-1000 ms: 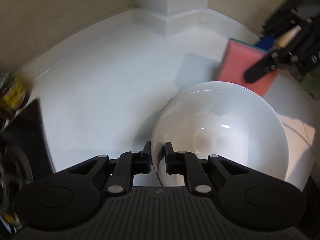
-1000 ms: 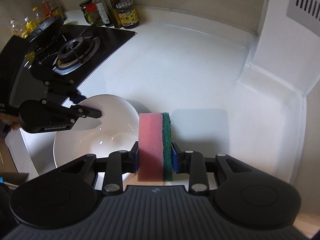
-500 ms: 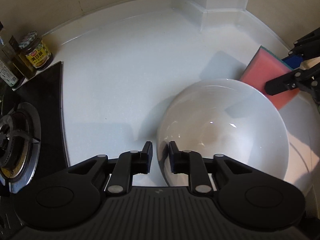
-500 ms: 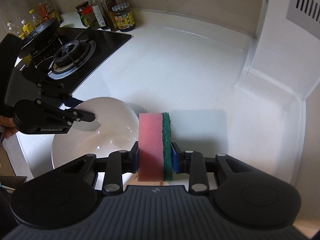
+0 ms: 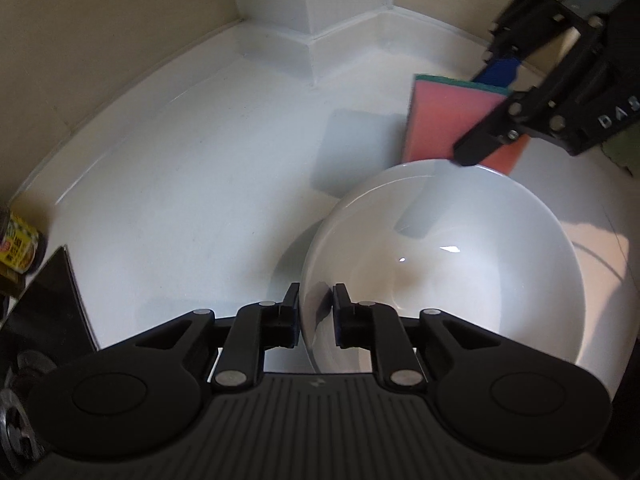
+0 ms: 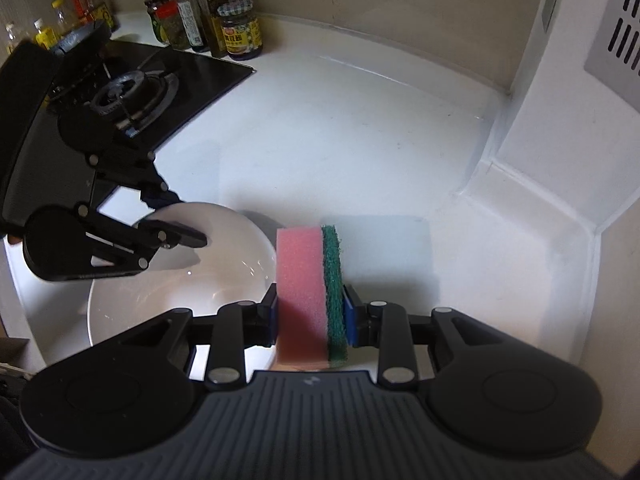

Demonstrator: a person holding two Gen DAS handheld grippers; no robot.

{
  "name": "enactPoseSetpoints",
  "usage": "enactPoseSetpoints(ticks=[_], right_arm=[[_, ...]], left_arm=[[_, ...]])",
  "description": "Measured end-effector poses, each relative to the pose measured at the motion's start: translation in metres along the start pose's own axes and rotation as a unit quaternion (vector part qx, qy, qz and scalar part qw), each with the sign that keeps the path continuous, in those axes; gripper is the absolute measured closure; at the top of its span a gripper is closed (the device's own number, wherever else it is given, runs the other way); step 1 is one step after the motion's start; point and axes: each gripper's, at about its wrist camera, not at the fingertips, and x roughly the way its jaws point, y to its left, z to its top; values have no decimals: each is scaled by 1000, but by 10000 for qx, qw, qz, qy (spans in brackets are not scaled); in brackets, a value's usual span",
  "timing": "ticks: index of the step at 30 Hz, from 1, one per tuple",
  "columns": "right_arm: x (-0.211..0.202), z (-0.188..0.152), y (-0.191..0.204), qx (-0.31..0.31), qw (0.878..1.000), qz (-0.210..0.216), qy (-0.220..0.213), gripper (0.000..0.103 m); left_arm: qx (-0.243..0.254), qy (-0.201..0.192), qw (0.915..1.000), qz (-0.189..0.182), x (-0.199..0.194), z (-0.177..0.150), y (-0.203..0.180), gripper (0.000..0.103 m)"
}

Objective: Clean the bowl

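Observation:
A white bowl [image 5: 460,264] sits on the white counter [image 5: 200,184]. My left gripper [image 5: 316,308] straddles its near rim, one finger outside and one inside. Its jaws are opening, and the pads stand a little off the rim. In the right wrist view the bowl [image 6: 224,280] lies at the lower left, with the left gripper [image 6: 176,218] over its far rim. My right gripper [image 6: 310,316] is shut on a pink sponge [image 6: 304,276] with a green scouring side, held upright beside the bowl's right edge. The left wrist view shows that sponge [image 5: 440,120] just beyond the bowl's far rim.
A black gas hob [image 6: 132,88] lies left of the bowl. Several jars and bottles [image 6: 236,32] stand behind it against the wall. A white boxed corner [image 6: 560,128] and a vent panel close off the right side. Bare counter [image 6: 340,128] stretches behind the sponge.
The left wrist view swung left toward the hob and back toward the wall corner. The left fingers stay astride the bowl's rim, a little wider apart. The right gripper still holds the sponge.

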Motion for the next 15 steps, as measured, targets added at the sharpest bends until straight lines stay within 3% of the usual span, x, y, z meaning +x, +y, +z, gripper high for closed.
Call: enactPoseSetpoints(ticks=[4,6,7,10,15], right_arm=[[-6,-10,-4,292,9995,103,-67,77],[-10,-18,-5,460,9988,153,-61,77],[-11,-20,-6,482,9987,173,-61,77],[-13,-25,-6,482,9985,245,-6,77],[-9,-15,-10,309,9994,156,-23,76]], left_arm=[[-925,31,9954,263,-5,-16,6,83],[-1137,-49,9932,241,-7,-22,6,86],[-1090,-106,9938,198,-6,-24,5,94],[-700,-120,9974,111,-2,-19,2,94],[460,-260,9983,-262,10,-2,-9,93]])
